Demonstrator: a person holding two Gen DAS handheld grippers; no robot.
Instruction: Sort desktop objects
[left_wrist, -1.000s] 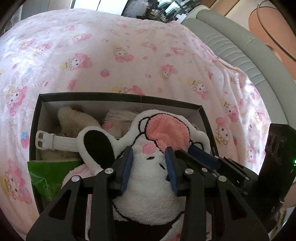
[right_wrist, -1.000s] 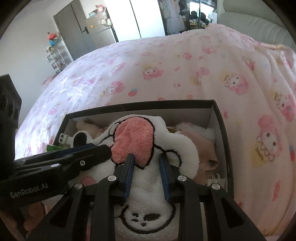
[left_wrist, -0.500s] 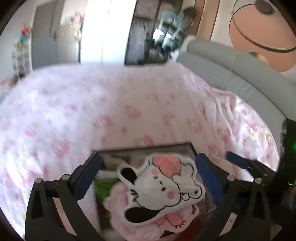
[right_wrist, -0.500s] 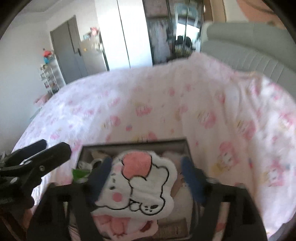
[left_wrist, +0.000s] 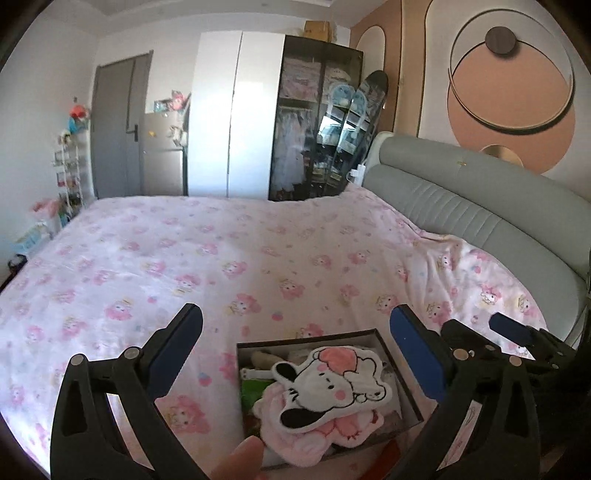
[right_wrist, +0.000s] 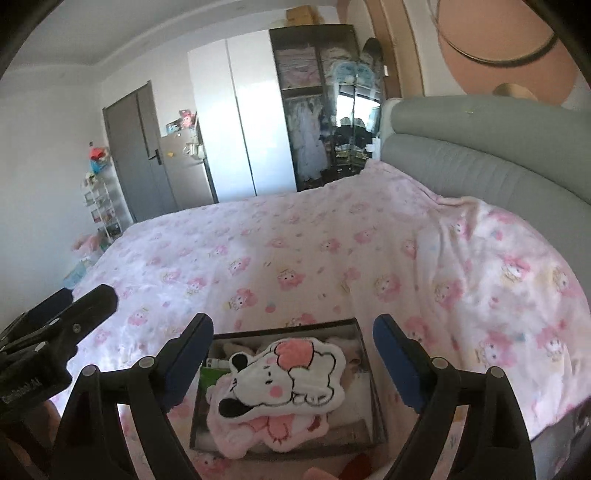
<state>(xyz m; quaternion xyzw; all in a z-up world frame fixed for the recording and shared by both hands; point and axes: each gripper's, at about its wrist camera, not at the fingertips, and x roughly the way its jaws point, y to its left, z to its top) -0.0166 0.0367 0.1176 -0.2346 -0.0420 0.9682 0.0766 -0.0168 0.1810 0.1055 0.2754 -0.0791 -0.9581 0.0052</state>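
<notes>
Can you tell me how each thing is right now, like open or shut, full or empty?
Left tool: open, holding nothing.
Right tool: open, holding nothing.
Black box: lid off, packed full.
Puppy plush: lying flat on top of the pile.
Pink plush: underneath the puppy.
Wardrobe: white doors shut.

My two wrist views look down and forward from well above the bed (left_wrist: 258, 243), past wide-set tongs (left_wrist: 295, 350); both share the black box (right_wrist: 376, 406) below them.

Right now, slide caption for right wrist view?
Open right gripper above dark box holding plush dog, on pink bedspread.
</notes>
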